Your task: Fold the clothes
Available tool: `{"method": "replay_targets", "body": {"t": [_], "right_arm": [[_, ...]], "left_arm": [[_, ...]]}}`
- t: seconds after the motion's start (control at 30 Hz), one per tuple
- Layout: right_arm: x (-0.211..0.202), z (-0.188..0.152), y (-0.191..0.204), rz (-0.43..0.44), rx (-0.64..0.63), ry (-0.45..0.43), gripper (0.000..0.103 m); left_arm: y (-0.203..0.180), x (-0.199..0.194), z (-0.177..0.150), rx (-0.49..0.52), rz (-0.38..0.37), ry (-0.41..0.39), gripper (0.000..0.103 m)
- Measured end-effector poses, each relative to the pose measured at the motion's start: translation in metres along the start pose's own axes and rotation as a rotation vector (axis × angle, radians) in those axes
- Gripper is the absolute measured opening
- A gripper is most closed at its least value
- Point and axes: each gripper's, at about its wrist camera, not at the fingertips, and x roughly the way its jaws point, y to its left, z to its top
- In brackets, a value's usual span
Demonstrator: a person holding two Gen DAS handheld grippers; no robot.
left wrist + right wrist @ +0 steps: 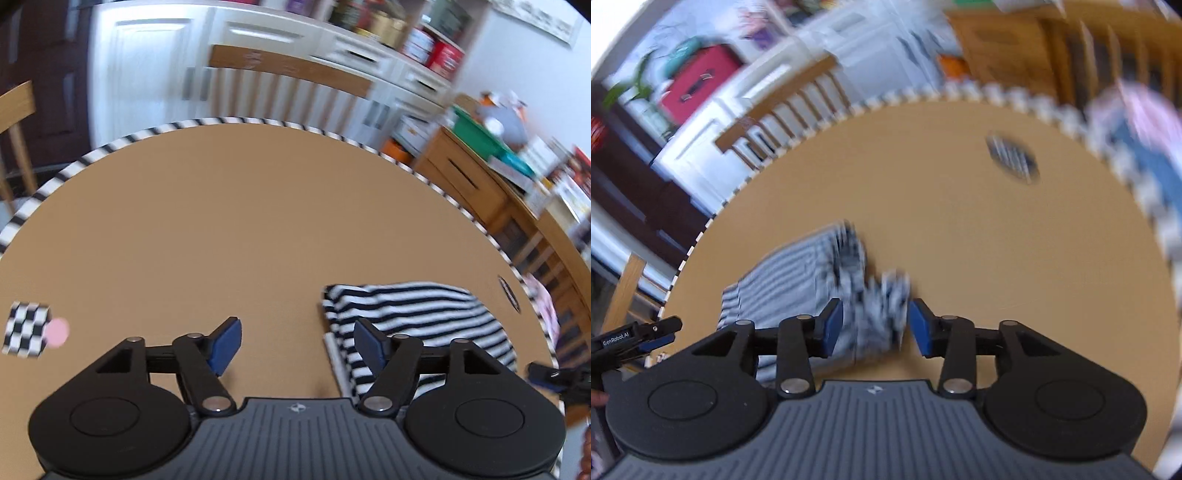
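Note:
A folded black-and-white striped garment (417, 314) lies on the round tan table (221, 221), to the right of my left gripper (297, 345). That gripper is open with only bare table between its blue pads, and its right finger overlaps the garment's left edge. In the right wrist view the striped garment (790, 280) is blurred. A bunched corner of it sits between the blue pads of my right gripper (875, 326), which stands open just above it. The left gripper's tip (639, 338) shows at the left edge.
The table (997, 258) has a striped rim. A checkered marker with a pink dot (27, 328) and an oval sticker (509, 293) lie on it. Wooden chairs (288, 74), white cabinets and a wooden sideboard (465, 181) surround it. Pink and blue cloth (1137, 147) lies at the far right edge.

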Motion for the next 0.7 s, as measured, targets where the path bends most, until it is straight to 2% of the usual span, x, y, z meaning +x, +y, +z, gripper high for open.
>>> {"method": "replay_targets", "body": {"t": [0.1, 0.2, 0.23, 0.27, 0.33, 0.37, 0.4, 0.43, 0.5, 0.6, 0.7], "right_arm": [[0.017, -0.02, -0.006, -0.006, 0.24, 0.029, 0.05], [0.031, -0.032, 0.002, 0.025, 0.379, -0.004, 0.051], [0.035, -0.031, 0.01, 0.007, 0.376, -0.033, 0.047], [0.04, -0.03, 0.017, -0.01, 0.372, -0.061, 0.031], [0.05, -0.025, 0.028, -0.069, 0.357, -0.109, 0.029], [0.054, -0.022, 0.032, -0.096, 0.365, -0.125, 0.03], [0.056, -0.021, 0.034, -0.116, 0.385, -0.139, 0.038], [0.054, -0.023, 0.036, -0.142, 0.41, -0.153, 0.041], [0.046, -0.036, 0.041, -0.175, 0.46, -0.194, 0.054], [0.037, -0.066, 0.046, -0.17, 0.551, -0.226, 0.055], [0.045, -0.09, 0.052, -0.135, 0.636, -0.217, 0.054]], "left_arm": [[-0.005, 0.01, 0.012, 0.074, -0.071, 0.027, 0.072], [-0.006, 0.028, 0.03, 0.153, -0.181, 0.046, 0.073], [-0.004, 0.031, 0.034, 0.18, -0.215, 0.046, 0.073], [-0.002, 0.034, 0.038, 0.207, -0.249, 0.045, 0.073], [0.008, 0.037, 0.046, 0.243, -0.324, 0.073, 0.073], [0.014, 0.039, 0.05, 0.258, -0.363, 0.093, 0.073], [0.02, 0.041, 0.054, 0.274, -0.402, 0.113, 0.074], [0.021, 0.06, 0.068, 0.315, -0.436, 0.135, 0.074], [0.021, 0.074, 0.082, 0.426, -0.487, 0.179, 0.076], [0.007, 0.109, 0.1, 0.587, -0.586, 0.266, 0.076], [-0.007, 0.143, 0.111, 0.635, -0.693, 0.381, 0.076]]}}
